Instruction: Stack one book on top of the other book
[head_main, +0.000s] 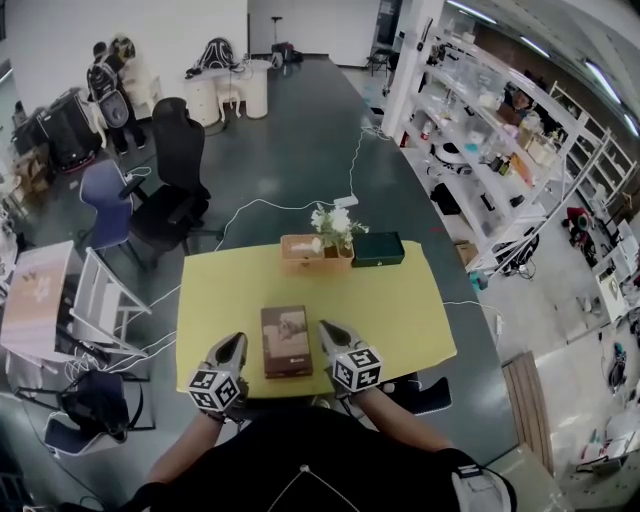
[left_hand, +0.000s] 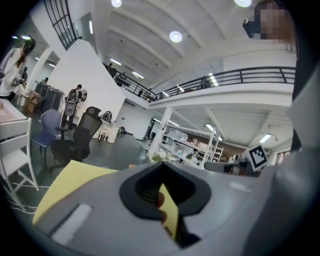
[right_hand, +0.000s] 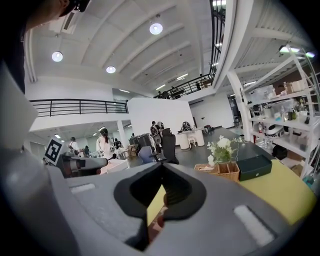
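A dark brown rectangular book (head_main: 287, 341) lies flat on the yellow table top (head_main: 400, 310), near the front edge and about in the middle of it. Its cover is dark, with a paler picture in the upper part and a small light print low down. Its long sides run away from the person. From above I cannot tell if a second book lies under it.

The left gripper (head_main: 236, 343) is just beside the left long edge of the book and the right gripper (head_main: 328, 330) is just beside the right one. The jaws of both are pressed together with nothing between them.

Further back stand a light wooden box (head_main: 300, 256) with white flowers (head_main: 333, 222) and a dark green flat box (head_main: 377, 249).
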